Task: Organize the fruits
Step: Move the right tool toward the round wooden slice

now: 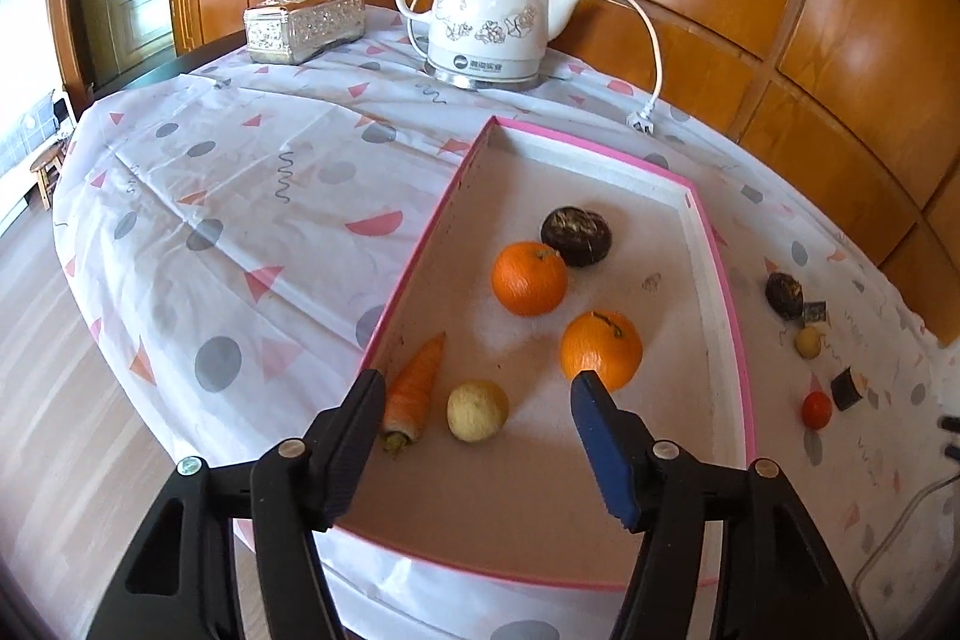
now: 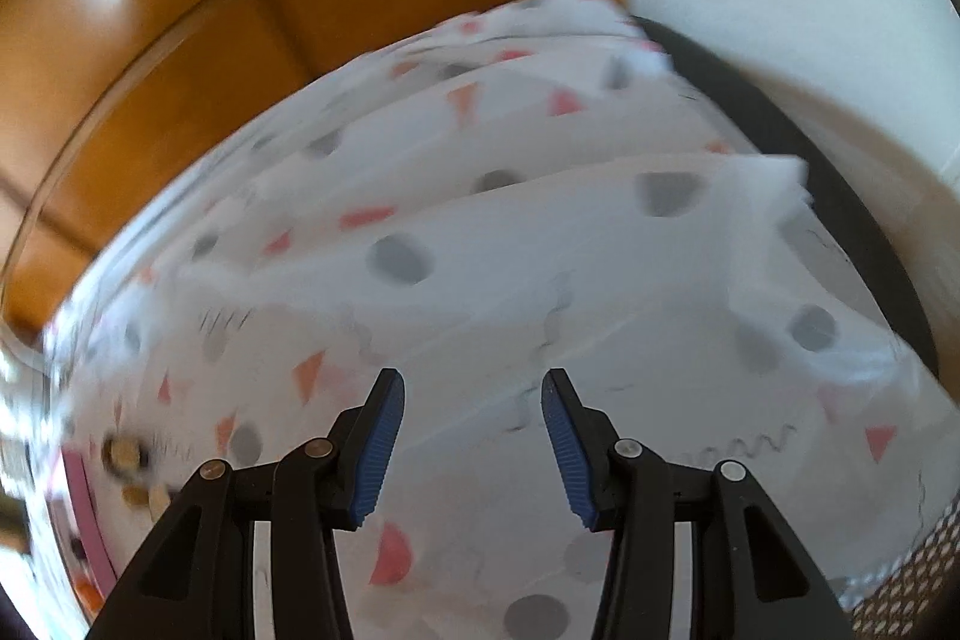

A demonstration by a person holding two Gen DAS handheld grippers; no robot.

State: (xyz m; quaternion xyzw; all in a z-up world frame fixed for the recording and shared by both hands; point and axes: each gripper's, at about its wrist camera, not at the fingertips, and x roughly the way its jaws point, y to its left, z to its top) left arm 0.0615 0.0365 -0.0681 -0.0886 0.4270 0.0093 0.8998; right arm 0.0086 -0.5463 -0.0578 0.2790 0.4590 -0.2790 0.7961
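Your left gripper point(image 1: 477, 388) has its fingers spread wide over the near end of the pink-rimmed tray point(image 1: 735, 316), and nothing sits between the pads. Its left finger point(image 1: 351, 436) stands beside the carrot point(image 1: 414, 388), which lies along the tray's left wall with its tip pointing far. Just right of the carrot rests a pale yellow fruit point(image 1: 477, 411). Its right finger point(image 1: 600, 436) overlaps the near orange point(image 1: 602, 349) in the picture; you cannot tell whether they touch. A second orange point(image 1: 529, 278) lies farther in, touching a dark round fruit point(image 1: 576, 236) behind it.

Outside the tray, on the cloth point(image 1: 240, 220) to the right, you have another dark fruit point(image 1: 783, 293), a small yellow one point(image 1: 808, 342), a small red one point(image 1: 817, 409) and two dark cut pieces beside them. At the far edge stand a white kettle point(image 1: 486, 22) and a tissue box point(image 1: 305, 22).

Your right gripper point(image 2: 474, 385) has its jaws partly apart and empty, pointing down at bare patterned cloth. That view is blurred; the tray's pink edge shows at its lower left.
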